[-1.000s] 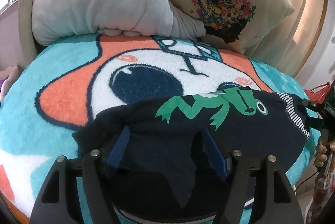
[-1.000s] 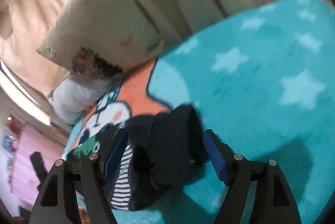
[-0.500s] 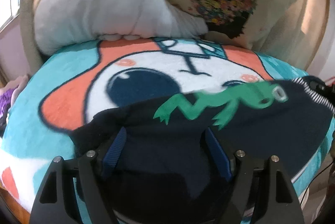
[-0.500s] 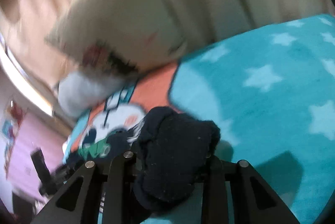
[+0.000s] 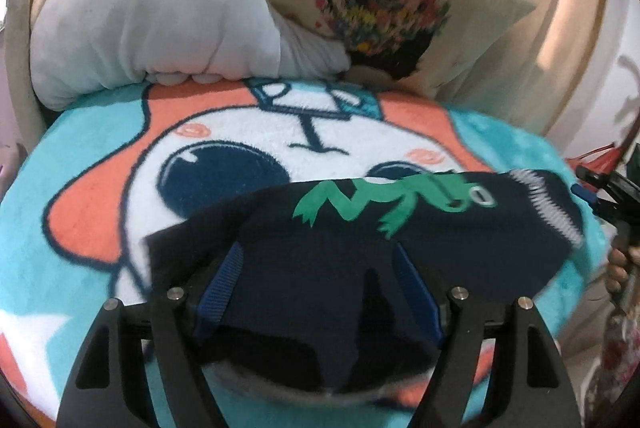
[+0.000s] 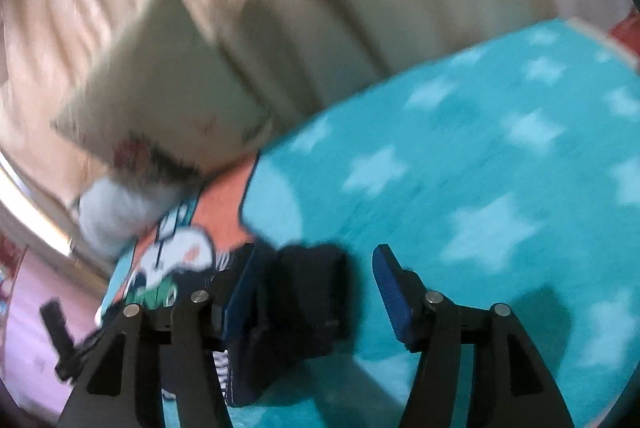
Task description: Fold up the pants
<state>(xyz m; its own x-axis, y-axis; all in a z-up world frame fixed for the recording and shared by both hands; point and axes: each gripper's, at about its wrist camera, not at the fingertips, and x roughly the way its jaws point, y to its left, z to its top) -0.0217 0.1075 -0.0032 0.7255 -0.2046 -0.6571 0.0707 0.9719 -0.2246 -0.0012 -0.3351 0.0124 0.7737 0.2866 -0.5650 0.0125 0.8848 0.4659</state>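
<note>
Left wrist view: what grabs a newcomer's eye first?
The dark navy pants with a green frog print, lying between the left gripper fingers in the lower centre. Beneath them a turquoise blanket shows a big cartoon face. Behind sit a grey plush pillow and a floral cushion.

left gripper [image 5: 320, 280]: black frame, blue pads, silver screws | right gripper [image 6: 316, 286]: same build

Pants [image 5: 328, 268] lie on the blanket [image 5: 80, 156]; two pillows [image 5: 152, 20] behind it
</note>
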